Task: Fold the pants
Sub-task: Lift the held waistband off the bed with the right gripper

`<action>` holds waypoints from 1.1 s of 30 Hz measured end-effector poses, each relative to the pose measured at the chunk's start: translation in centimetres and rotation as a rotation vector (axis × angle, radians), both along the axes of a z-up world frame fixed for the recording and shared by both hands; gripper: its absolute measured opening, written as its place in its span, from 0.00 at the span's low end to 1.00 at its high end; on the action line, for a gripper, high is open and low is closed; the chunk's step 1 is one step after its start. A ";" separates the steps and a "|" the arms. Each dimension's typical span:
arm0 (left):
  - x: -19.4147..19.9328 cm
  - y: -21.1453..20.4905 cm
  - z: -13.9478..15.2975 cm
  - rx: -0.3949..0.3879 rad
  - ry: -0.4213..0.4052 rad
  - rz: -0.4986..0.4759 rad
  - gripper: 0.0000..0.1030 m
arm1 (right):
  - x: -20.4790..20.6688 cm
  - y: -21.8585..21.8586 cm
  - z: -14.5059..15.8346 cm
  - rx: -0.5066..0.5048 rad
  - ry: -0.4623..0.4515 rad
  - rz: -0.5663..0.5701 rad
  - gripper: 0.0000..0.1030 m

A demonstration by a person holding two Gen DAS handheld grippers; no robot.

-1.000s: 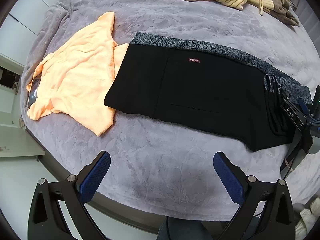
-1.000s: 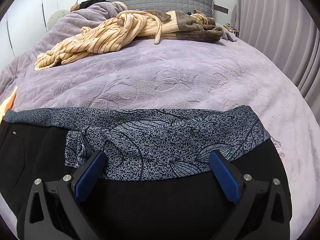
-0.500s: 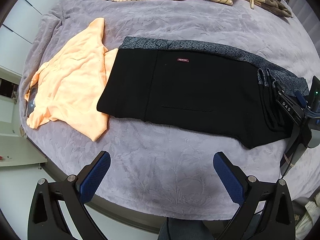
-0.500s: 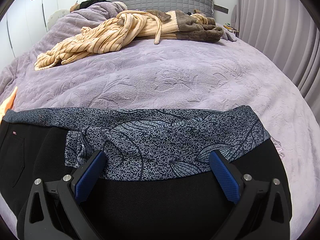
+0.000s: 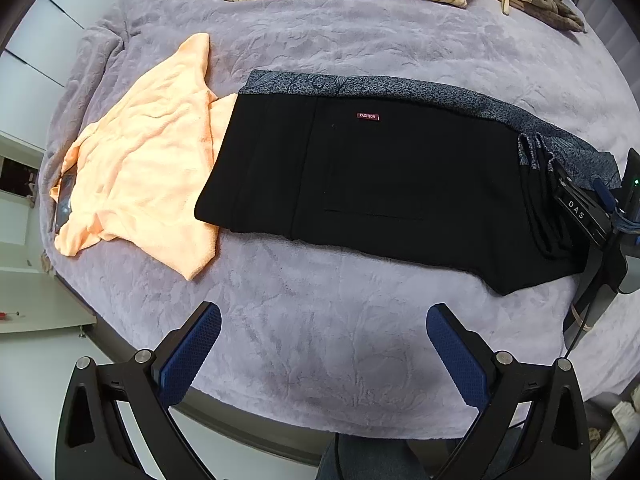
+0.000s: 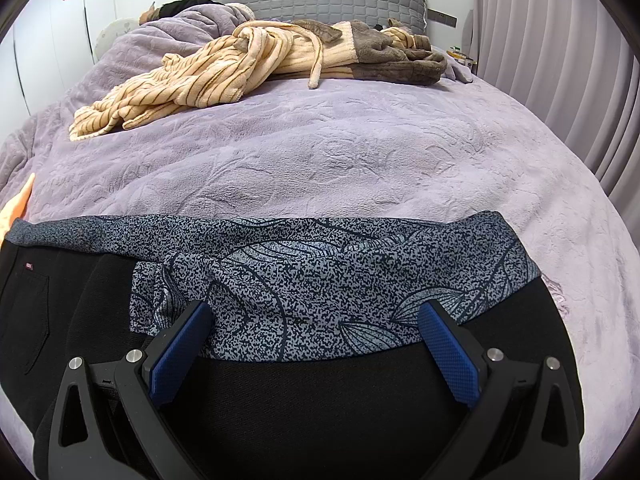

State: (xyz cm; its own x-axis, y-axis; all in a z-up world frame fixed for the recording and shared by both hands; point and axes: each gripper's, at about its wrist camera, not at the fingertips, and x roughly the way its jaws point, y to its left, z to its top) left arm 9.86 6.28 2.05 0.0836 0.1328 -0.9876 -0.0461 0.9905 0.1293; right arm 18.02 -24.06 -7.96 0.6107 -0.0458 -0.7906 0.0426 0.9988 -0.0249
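Black pants [image 5: 380, 176] lie flat across the purple bedspread, a small red label near their upper edge. A grey speckled patterned part [image 5: 420, 94] runs along their far side. My left gripper [image 5: 323, 338] hovers open above bare blanket in front of the pants, nothing between its blue pads. My right gripper [image 6: 316, 334] is open and sits low over the right end of the pants [image 6: 320, 408], its blue pads [image 6: 182, 350] either side of the patterned fabric [image 6: 320, 280]. The same right gripper [image 5: 588, 208] shows at the right edge of the left wrist view.
An orange shirt [image 5: 140, 160] lies crumpled left of the pants, its edge tucked under them. A striped beige robe [image 6: 208, 76] and brown garment [image 6: 400, 60] are piled at the far end near the headboard. The bed edge [image 5: 120, 344] runs close below my left gripper. Curtains [image 6: 560, 60] hang on the right.
The left wrist view has shifted slightly, with the pants and shirt sliding left then back right in frame. The right gripper and the patterned fabric have not moved.
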 end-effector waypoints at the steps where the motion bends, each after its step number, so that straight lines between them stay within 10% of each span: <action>1: -0.1 0.1 0.0 0.002 0.000 0.002 1.00 | 0.0 0.0 0.0 0.000 0.000 0.000 1.00; 21: -2.1 3.0 -1.4 0.070 0.078 0.009 1.00 | 0.1 0.4 -0.1 -0.015 0.006 -0.004 1.00; 33: -1.7 2.9 -1.3 0.000 0.046 0.035 1.00 | 2.3 -0.1 0.9 0.054 0.327 -0.087 1.00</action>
State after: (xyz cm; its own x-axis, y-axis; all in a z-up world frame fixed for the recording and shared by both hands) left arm 8.19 9.14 0.76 0.0339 0.1351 -0.9903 -0.0745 0.9884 0.1323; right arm 20.36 -24.20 -7.06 0.3202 -0.0393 -0.9465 0.1263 0.9920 0.0015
